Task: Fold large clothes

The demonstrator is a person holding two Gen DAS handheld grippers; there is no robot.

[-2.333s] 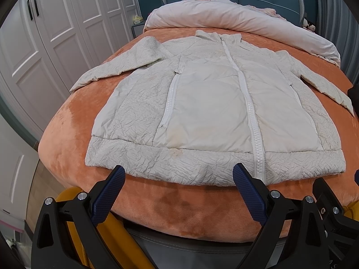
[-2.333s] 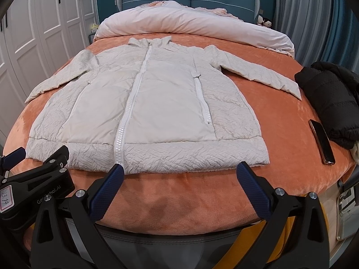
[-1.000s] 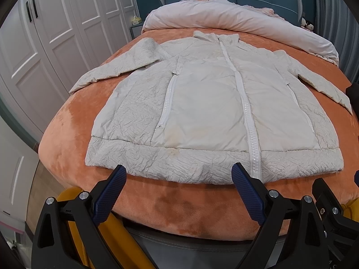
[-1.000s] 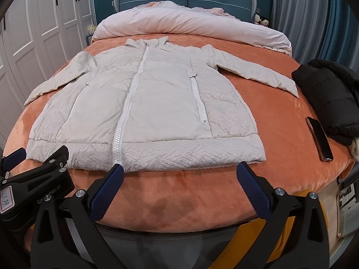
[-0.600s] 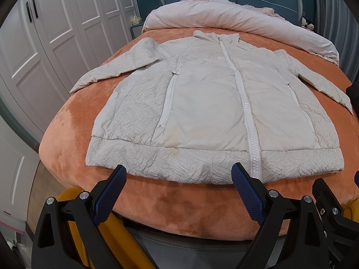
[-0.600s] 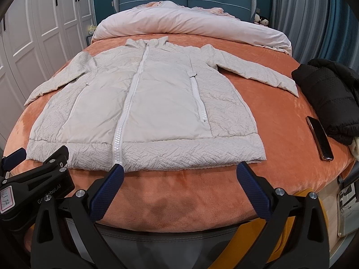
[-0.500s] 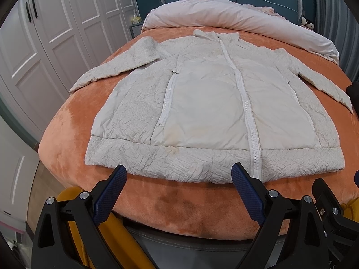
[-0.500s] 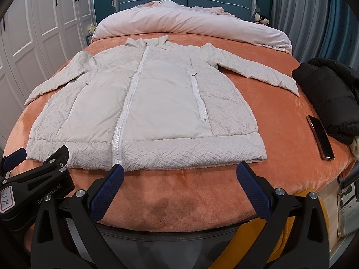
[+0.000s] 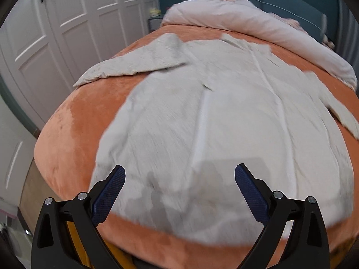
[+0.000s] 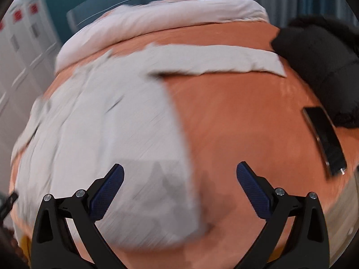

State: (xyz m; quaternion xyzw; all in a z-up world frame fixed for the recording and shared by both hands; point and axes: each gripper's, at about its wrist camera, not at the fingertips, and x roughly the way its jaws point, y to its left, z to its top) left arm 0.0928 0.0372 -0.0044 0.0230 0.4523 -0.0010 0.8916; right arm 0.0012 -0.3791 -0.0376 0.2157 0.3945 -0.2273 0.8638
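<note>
A long cream zip-up coat (image 9: 224,116) lies flat, front up, on the orange bedspread (image 9: 74,130), both sleeves spread out. My left gripper (image 9: 179,174) hovers over the coat's hem left of the main zip, its jaws opening wide with nothing between them. In the right wrist view the coat (image 10: 107,134) fills the left half, and its right sleeve (image 10: 215,60) stretches toward the black garment. My right gripper (image 10: 179,172) is open above the coat's lower right corner, one finger over cloth, the other over bare bedspread. Both views are motion-blurred.
A black jacket (image 10: 323,67) and a dark phone (image 10: 323,139) lie on the bed's right side. A rolled pale duvet (image 9: 246,24) lies along the headboard. White wardrobe doors (image 9: 44,40) stand to the left of the bed.
Both grippers have swept forward from beyond the foot of the bed to over the coat's hem. The right one has also shifted right and rolled. The coat has not moved.
</note>
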